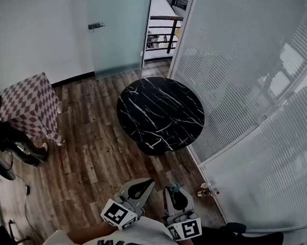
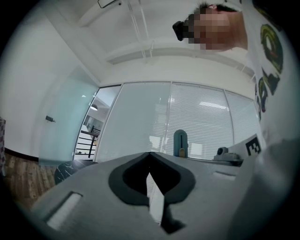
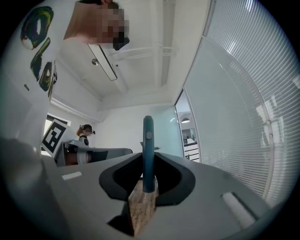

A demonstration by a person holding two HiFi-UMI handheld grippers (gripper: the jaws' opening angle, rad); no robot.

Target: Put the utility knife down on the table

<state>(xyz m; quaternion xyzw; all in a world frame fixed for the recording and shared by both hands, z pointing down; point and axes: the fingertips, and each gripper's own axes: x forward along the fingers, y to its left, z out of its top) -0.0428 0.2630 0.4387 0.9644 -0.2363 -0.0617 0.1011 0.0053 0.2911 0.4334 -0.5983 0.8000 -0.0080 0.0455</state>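
"Right gripper view: knife down yet?"
"No. Right gripper jaws clamp the utility knife, well short of the black bench. Left gripper jaws closed, empty. Placement remains."

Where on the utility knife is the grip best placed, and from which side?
On the slim handle of the utility knife, with fingers closing on its two broad flat faces. It stands edge-on in the right gripper, thin enough to sit between them; that hold looks sound.
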